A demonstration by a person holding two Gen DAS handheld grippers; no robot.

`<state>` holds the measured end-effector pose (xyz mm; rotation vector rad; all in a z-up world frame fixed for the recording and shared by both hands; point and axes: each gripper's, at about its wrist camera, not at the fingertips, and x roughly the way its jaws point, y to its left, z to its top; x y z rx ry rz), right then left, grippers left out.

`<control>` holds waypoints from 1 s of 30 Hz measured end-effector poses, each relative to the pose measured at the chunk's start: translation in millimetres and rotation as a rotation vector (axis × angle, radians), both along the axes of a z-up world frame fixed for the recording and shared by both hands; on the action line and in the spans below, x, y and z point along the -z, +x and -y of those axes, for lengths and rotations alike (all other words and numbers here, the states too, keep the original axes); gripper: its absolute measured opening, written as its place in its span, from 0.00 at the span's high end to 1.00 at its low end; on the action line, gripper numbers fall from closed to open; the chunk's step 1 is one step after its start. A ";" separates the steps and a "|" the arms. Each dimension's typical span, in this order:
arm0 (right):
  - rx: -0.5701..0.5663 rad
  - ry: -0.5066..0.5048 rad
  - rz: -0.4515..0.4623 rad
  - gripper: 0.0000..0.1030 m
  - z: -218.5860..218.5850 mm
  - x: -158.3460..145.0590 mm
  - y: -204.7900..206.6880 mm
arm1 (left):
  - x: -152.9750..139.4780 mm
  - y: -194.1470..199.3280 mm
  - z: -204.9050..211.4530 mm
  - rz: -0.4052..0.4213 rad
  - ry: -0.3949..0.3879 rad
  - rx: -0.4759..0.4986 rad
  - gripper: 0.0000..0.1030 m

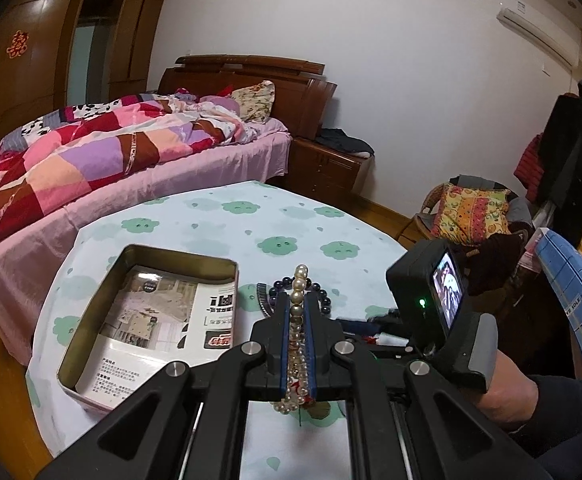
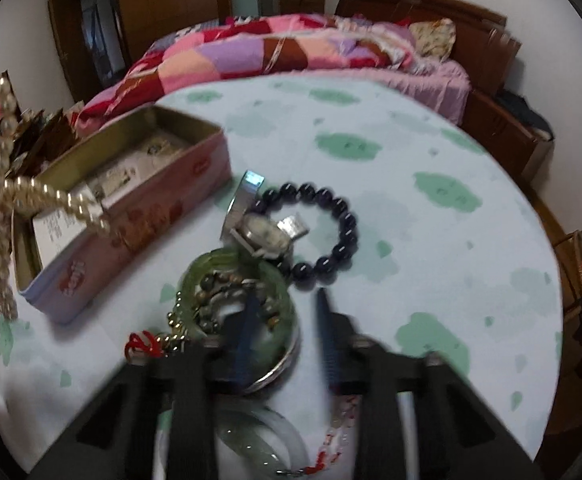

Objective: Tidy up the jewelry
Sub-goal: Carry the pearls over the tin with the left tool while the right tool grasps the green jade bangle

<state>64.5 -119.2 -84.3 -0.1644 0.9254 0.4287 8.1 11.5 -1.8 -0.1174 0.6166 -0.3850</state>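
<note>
The left gripper (image 1: 299,312) pinches a pearl necklace (image 1: 298,300) above the tabletop (image 2: 431,240); carry it over the open tin (image 1: 91,312). The right gripper (image 2: 287,336), fingers apart, straddles a green bangle (image 2: 199,280).

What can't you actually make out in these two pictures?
- Right wrist view: blur hides whether the right gripper grips the green bangle.
- Right wrist view: the gripper's body covers part of the pale bangle.
- Left wrist view: the left gripper hides the pearl necklace's middle.
</note>
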 end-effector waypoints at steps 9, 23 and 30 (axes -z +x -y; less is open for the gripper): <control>-0.015 0.056 0.056 0.91 5.9 -22.4 -18.9 | -6.1 -1.2 -10.7 0.017 -0.002 -0.024 0.95; -0.029 0.114 0.110 0.92 3.3 -57.2 -11.6 | -18.5 13.4 -32.8 0.046 0.043 -0.082 0.95; -0.071 0.113 0.110 0.92 -24.5 -64.3 6.7 | -9.8 38.5 -48.7 0.029 0.056 -0.110 0.95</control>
